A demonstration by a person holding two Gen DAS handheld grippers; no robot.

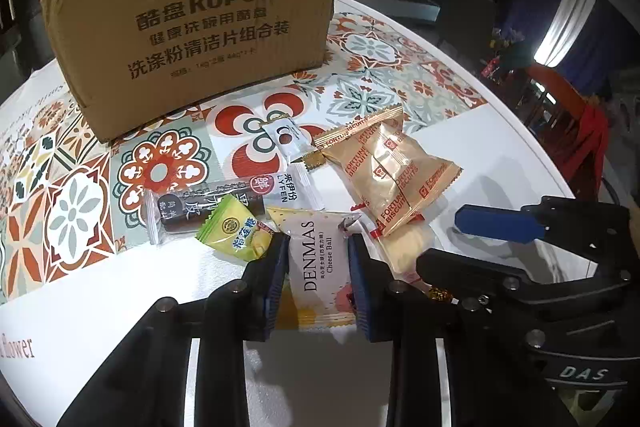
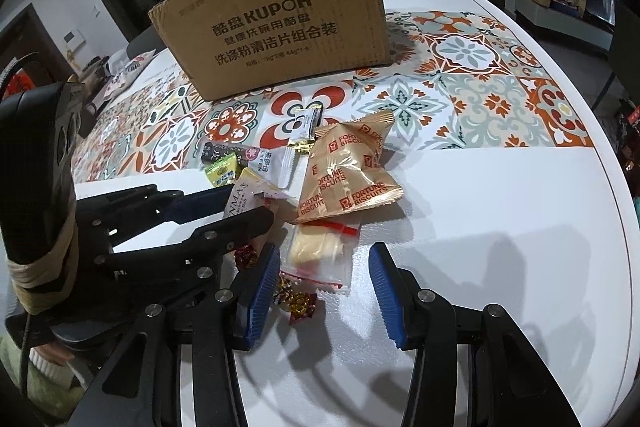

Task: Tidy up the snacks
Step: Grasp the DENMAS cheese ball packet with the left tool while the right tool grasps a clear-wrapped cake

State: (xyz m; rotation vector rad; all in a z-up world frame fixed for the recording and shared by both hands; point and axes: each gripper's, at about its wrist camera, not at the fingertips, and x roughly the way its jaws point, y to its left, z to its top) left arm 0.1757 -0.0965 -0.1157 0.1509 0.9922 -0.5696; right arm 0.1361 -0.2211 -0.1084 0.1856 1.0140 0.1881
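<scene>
A pile of snacks lies on the table in front of a cardboard box (image 1: 192, 27). My left gripper (image 1: 318, 241) is shut on a white DENMAS cheese ball packet (image 1: 320, 267), one pad pressing on each side. Beside it lie a green packet (image 1: 236, 231), a dark bar packet (image 1: 208, 203), a small white sachet (image 1: 290, 137) and a gold Fortune Biscuits bag (image 1: 396, 179). My right gripper (image 2: 324, 251) stands open over a clear packet of pale yellow snack (image 2: 320, 247). Its pads are apart from the packet. Red and gold wrapped candies (image 2: 300, 301) lie by its left pad.
The white round table carries a patterned tile runner (image 1: 80, 187) under the box. Its rim (image 2: 616, 227) curves down the right side. An orange chair (image 1: 572, 107) stands beyond the rim. Bare white tabletop (image 2: 500, 227) spreads right of the pile.
</scene>
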